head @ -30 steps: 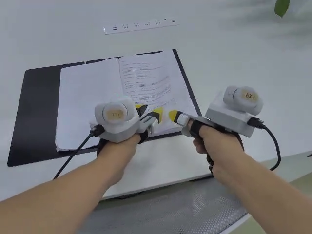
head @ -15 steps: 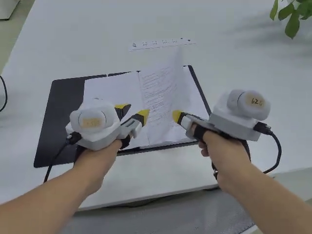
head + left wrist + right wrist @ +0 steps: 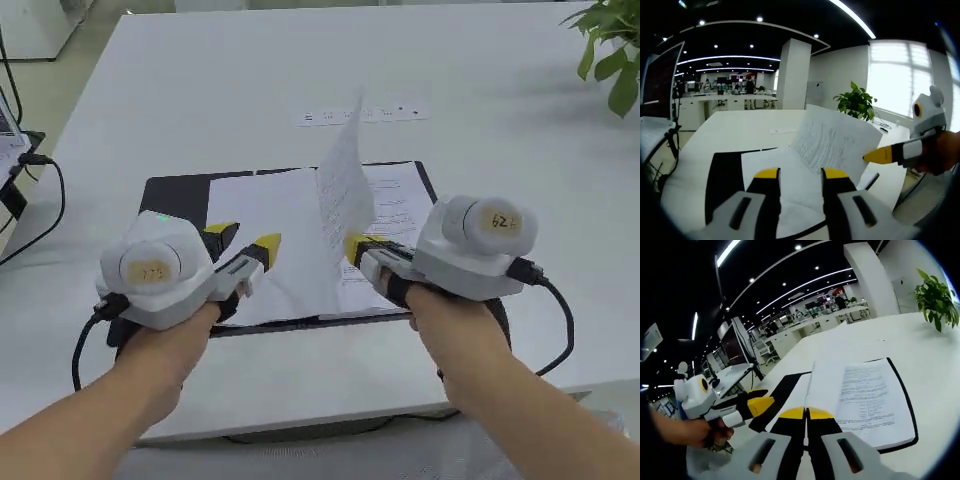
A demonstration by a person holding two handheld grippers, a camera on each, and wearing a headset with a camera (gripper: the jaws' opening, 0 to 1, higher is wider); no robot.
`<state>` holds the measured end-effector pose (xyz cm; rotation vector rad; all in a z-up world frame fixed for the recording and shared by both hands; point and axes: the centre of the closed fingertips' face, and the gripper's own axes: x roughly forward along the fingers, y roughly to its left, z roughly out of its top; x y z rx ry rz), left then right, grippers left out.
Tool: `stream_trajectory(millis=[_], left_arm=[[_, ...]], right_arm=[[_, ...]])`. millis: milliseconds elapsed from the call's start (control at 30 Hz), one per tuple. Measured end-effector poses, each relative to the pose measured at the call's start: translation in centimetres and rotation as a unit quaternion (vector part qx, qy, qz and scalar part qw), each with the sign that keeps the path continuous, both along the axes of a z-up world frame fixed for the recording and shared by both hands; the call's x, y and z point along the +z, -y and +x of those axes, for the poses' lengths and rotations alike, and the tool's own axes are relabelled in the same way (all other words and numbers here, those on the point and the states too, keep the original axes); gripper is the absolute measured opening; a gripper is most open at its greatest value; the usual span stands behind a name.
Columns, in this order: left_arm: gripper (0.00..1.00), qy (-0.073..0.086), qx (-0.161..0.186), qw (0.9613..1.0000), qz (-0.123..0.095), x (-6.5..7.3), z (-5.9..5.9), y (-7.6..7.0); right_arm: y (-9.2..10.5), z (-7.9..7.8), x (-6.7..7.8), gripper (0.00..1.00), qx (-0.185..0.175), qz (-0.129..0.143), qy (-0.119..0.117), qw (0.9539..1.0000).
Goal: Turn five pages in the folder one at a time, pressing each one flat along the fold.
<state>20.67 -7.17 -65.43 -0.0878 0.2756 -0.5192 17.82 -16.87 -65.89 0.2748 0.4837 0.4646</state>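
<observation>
Head view: the folder point(image 3: 172, 192) lies open on the white counter point(image 3: 200, 80), black cover showing at 9 o'clock of the sheets. My right hand point(image 3: 452, 322) comes in from 5 o'clock, wrapped around the body of the right gripper point(image 3: 355, 243), which points toward 10 o'clock. Its fingers are closed tight on the lower edge of one page point(image 3: 345, 185). The page stands nearly upright over the fold, leaning a little toward 1 o'clock, printed lines on the face I can see. In the right gripper view that page runs edge-on straight up from between my two yellow tips, no gap between them beyond the paper. A printed sheet point(image 3: 398, 205) lies flat at 3 o'clock of the lifted page; a blank sheet point(image 3: 262, 235) lies flat at 9 o'clock. My left hand point(image 3: 175, 335) comes in from 7 o'clock, holding the left gripper point(image 3: 245, 236) above the blank sheet, pointing toward 2 o'clock. Its fingers are spread wide and hold nothing; I cannot tell whether they touch the paper. In the left gripper view the raised page is at 1 o'clock beyond my tips, with the right gripper's yellow tip pinching it from 3 o'clock. Power strip point(image 3: 365, 113) on the counter at 12 o'clock beyond the folder. Plant point(image 3: 610, 50) at the far 2 o'clock corner.
</observation>
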Motion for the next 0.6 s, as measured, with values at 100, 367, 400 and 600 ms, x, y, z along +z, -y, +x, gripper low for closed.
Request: stream_trajectory(millis=[100, 367, 400, 600], left_arm=[[0.31, 0.002, 0.009, 1.0000, -0.002, 0.2, 0.1, -1.3], [0.30, 0.003, 0.026, 0.9996, -0.006, 0.2, 0.1, -3.9], [0.30, 0.003, 0.028, 0.9996, -0.005, 0.1, 0.1, -4.3], [0.29, -0.002, 0.037, 0.9993, -0.007, -0.3, -0.1, -5.8]], right_arm=[[-1.4, 0.0, -0.2, 0.00, 0.018, -0.020, 0.004, 0.9996], [-4.1, 0.1, -1.2, 0.00, 0.049, -0.053, 0.000, 0.9974], [-4.4, 0.1, -1.5, 0.00, 0.055, -0.063, -0.001, 0.9965], [-6.1, -0.2, -2.8, 0.00, 0.076, -0.086, -0.011, 0.9934]])
